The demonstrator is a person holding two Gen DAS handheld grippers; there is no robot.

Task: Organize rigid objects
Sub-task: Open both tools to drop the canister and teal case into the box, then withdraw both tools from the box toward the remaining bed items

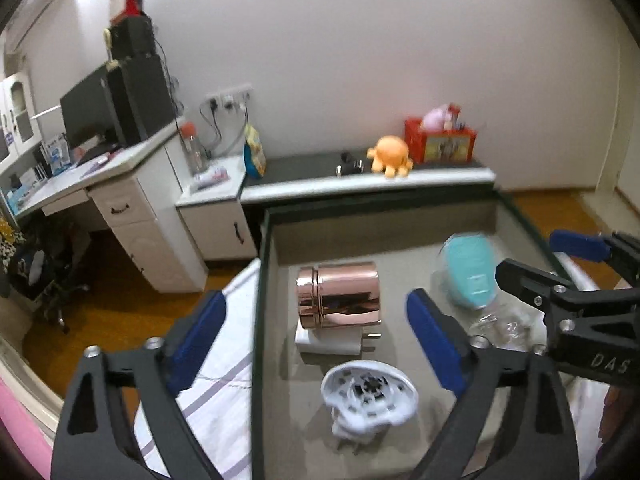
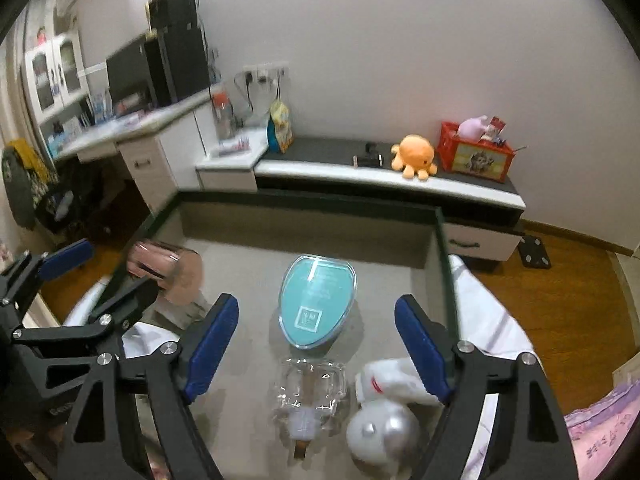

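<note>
A grey storage box with a dark rim holds a copper tin lying on a white charger, a white round plug device, a teal oval case and a clear glass bottle. My left gripper is open and empty above the tin side. My right gripper is open and empty above the teal case and the clear bottle. A silver-white round object and a white item lie by its right finger. The tin is at the left.
The box sits on a bed with a striped sheet. Behind stands a low dark-topped cabinet with an orange plush octopus and a red crate. A white desk with a monitor is at the left. Wooden floor lies around.
</note>
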